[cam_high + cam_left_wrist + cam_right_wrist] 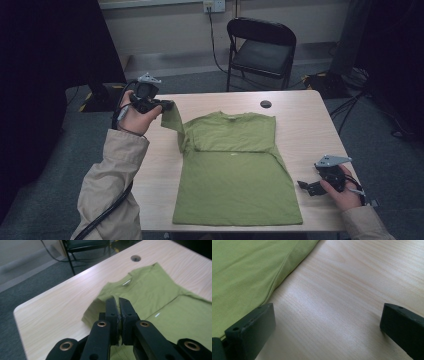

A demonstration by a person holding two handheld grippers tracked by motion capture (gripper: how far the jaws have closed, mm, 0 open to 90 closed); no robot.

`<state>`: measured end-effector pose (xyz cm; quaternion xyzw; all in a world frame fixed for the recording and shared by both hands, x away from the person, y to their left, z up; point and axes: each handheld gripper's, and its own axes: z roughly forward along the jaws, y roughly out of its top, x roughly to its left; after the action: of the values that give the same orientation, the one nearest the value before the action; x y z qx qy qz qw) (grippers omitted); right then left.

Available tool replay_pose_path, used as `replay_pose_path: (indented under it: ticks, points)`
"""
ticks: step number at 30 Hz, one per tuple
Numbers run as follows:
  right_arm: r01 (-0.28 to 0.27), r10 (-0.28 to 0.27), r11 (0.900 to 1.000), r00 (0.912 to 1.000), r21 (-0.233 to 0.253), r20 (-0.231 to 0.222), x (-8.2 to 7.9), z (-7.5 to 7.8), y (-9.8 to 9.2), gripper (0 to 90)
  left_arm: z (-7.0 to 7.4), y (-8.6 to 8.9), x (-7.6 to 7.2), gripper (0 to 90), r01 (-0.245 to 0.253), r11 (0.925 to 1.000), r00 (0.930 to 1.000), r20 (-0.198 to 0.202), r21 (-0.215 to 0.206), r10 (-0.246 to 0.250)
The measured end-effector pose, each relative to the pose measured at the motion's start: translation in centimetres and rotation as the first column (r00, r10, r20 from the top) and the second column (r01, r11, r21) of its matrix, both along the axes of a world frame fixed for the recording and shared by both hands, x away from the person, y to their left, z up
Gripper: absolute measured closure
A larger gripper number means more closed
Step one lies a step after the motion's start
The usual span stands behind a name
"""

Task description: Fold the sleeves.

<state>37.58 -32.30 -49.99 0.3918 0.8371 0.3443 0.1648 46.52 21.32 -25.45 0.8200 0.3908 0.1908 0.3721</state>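
Note:
A green T-shirt (235,170) lies flat on the light wooden table (310,120), collar toward the far edge. My left gripper (167,105) is shut on the shirt's left sleeve (173,119) and holds it lifted above the table's far left part. In the left gripper view the jaws pinch the green cloth (96,308) of my left gripper (119,302). My right gripper (302,185) rests open near the table's right front, just beside the shirt's right hem. Its view shows the shirt edge (249,277) by my right gripper (328,322), with bare wood between the jaws.
A round cable hole (265,104) sits in the table near the far edge. A black folding chair (260,50) stands behind the table. Cables run over the grey carpet at right. Dark curtains hang at both sides.

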Motion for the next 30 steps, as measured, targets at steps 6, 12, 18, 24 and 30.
replay_pose_path:
  ticks: [6,12,18,24,30]
  points:
    - [0.0,0.0,1.0,1.0,0.0,0.0,0.0,0.0,0.0,0.0,0.8,-1.8,0.5,87.4,0.047,0.9989,0.9989,0.004,0.003,-0.047]
    - [0.001,-0.001,1.0,1.0,0.001,0.0,0.0,0.0,0.0,0.0,1.4,-3.8,1.1,87.4,0.097,0.995,0.9953,0.005,0.024,-0.097]
    - [0.0,0.0,1.0,1.0,0.001,0.001,0.0,0.0,0.0,0.0,1.1,-5.3,1.9,87.4,0.121,0.9918,0.9926,-0.008,0.041,-0.121]
    - [0.0,0.0,1.0,1.0,0.001,0.0,0.0,0.0,0.0,0.0,0.4,-6.2,2.6,87.3,0.135,0.9906,0.9904,-0.032,0.021,-0.135]
    - [-0.001,0.001,1.0,1.0,0.001,0.0,0.0,0.0,0.0,0.0,-0.2,-7.4,3.4,87.3,0.158,0.9874,0.9862,-0.049,0.001,-0.158]
